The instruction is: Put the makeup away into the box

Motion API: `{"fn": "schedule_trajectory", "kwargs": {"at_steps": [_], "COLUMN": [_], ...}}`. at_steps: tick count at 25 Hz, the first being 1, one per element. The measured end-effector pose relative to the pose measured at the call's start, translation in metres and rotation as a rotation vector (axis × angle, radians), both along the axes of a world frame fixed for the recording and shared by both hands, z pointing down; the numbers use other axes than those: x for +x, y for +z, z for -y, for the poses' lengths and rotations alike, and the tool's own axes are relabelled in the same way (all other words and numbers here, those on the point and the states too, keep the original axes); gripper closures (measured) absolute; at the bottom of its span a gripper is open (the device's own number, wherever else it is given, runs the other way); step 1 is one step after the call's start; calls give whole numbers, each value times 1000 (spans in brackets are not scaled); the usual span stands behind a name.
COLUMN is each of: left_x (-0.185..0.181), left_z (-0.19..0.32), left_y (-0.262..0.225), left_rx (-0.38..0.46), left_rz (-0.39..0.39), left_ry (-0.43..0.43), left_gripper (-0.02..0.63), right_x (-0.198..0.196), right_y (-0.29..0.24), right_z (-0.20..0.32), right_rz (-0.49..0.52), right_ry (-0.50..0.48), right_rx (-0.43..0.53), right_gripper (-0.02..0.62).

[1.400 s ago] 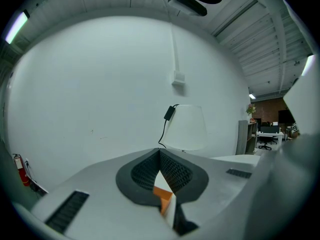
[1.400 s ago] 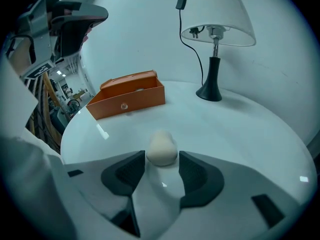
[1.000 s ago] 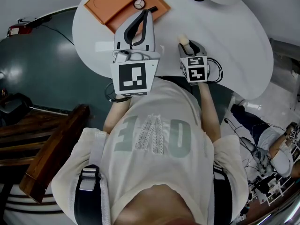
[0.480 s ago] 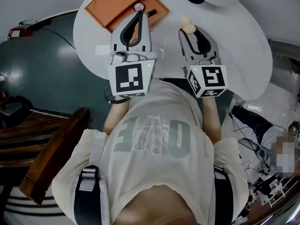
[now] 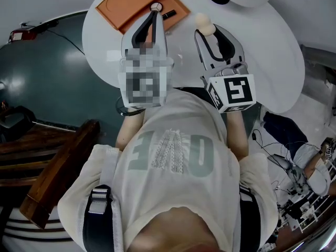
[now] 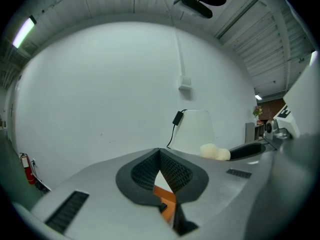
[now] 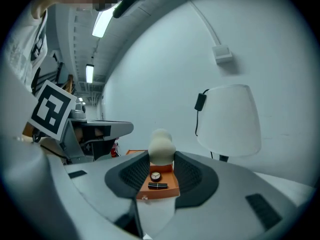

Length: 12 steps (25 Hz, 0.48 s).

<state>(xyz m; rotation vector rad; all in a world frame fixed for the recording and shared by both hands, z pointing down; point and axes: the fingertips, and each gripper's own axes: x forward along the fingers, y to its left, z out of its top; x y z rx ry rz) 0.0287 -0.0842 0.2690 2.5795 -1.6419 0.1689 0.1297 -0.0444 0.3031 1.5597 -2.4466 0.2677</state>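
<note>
At the left, the orange box [image 5: 131, 4] lay open on the white table [image 5: 262, 41]. A round compact [image 5: 156, 6] and a dark lipstick [image 5: 169, 14] were already laid in its near right corner. These two items could be counted as put away.

The left gripper [image 6: 160, 154] was held just before the box, its jaws brought together at the tips with nothing caught between them. Only a sliver of the box was seen through the gap behind the tips.

To the right, the right gripper [image 5: 206, 31] was held beside the box, not over it. Its jaws were set about half apart and closed on a beige sponge [image 5: 205, 23], gripped by its thicker end. The sponge was carried clear of the table.

The sponge's long axis was laid roughly in line with the jaws. Its smaller rounded end was pointed forward past the tips, away from the person and toward the far side of the table.

What was left, by the look of it, was for the sponge to be carried leftward over the box and released there. No other loose makeup was seen on the table.
</note>
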Motion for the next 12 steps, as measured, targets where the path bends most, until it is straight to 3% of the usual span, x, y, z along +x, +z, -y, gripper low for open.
{"fn": "schedule_trajectory", "kwargs": {"at_steps": [5,12], "left_x": [-26,-83], "left_z": [4,8], "left_y": [0,20], "left_rx": [6,-41], "left_rz": [4,-12], "left_ry": [-91,-264], "left_gripper": [598,598], "right_x": [-41,-126], "right_y": [10,95], "right_z": [22,53], "right_rz": [-119,-299], "right_ry": [-112,-425], "right_rx": [-33,-306], "right_gripper": [442,442]}}
